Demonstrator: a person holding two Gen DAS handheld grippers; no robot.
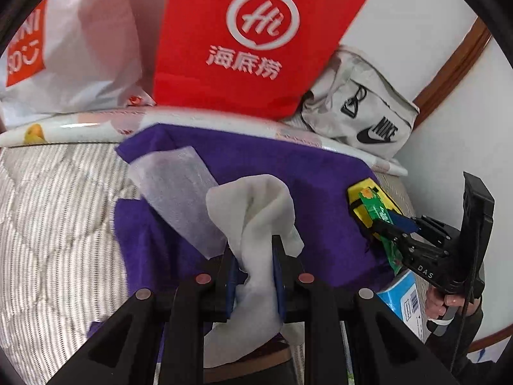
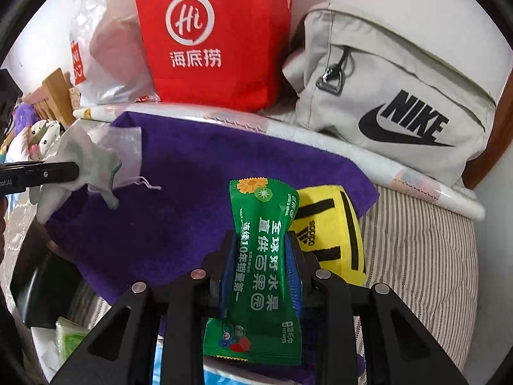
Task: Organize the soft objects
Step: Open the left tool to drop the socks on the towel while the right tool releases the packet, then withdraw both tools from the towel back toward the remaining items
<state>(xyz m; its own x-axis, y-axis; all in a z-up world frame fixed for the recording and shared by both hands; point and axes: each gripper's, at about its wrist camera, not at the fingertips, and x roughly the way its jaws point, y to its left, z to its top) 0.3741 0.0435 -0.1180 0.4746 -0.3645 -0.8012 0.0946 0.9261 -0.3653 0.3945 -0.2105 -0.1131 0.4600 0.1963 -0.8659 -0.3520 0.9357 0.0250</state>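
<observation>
My left gripper (image 1: 253,250) is shut on a white cloth (image 1: 256,211) that droops over a purple towel (image 1: 288,173) spread on the bed. A thin white gauze pouch (image 1: 173,179) lies on the towel just left of it. My right gripper (image 2: 261,243) is shut on a green wet-wipes packet (image 2: 266,256), held above the towel's right part. A yellow pouch with black stripes (image 2: 330,234) lies on the towel's right edge, beside that packet. In the left wrist view the right gripper (image 1: 389,224) with the green packet (image 1: 381,211) sits at the right, over the yellow pouch (image 1: 362,205).
A red paper bag (image 2: 208,32), a white plastic bag (image 2: 105,54) and a grey Nike bag (image 2: 391,96) stand behind the towel against the wall. Striped bedding (image 2: 426,240) lies on both sides. A blue packet (image 1: 404,298) lies near the right hand. Plush toys (image 2: 35,134) sit far left.
</observation>
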